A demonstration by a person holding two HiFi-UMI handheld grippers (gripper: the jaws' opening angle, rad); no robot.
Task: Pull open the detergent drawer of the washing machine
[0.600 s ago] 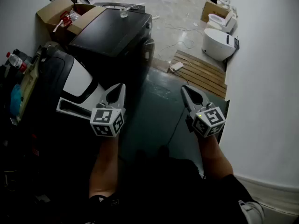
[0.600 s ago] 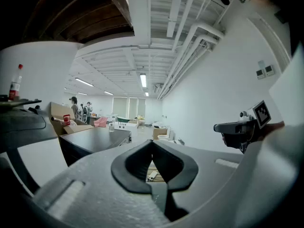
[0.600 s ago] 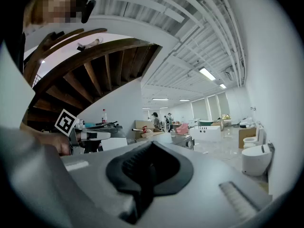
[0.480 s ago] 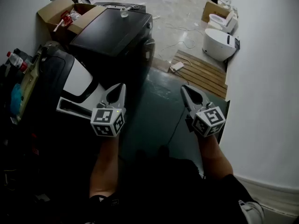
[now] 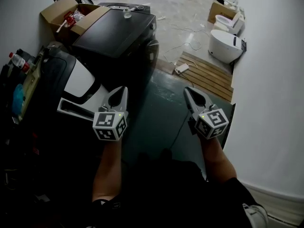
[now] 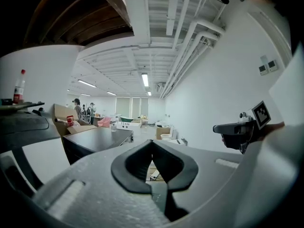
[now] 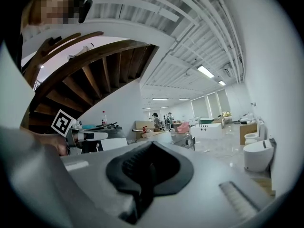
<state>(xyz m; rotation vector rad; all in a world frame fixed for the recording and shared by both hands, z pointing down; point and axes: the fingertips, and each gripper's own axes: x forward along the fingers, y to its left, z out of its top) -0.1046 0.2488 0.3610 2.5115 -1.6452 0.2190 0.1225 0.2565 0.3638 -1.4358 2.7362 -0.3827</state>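
Right off the front of the washing machine [image 5: 78,82], low on the left side of the head view, there's a white tray-like piece sticking out toward the person. I'm pretty sure that's the detergent drawer [image 5: 71,109], and it looks pulled out already, with its open slot facing up. Can't say whether it's at full travel, the angle's too steep for that.

The left tongs [image 5: 120,91] are just beside the drawer's outer end, on the side away from the machine, not touching it as far as I can see. They're closed with nothing in them; the left gripper view shows the two pads meeting with only the room behind. The right tongs [image 5: 191,93] are well apart from the machine, out over the dark floor [image 5: 156,118], also closed and empty.

So my read: the pull itself looks done, or near enough, and both hands are off the drawer. If it does need more travel, the next move would mean opening the left tongs, going back in to the drawer's front lip, clamping on and drawing straight out away from the machine.
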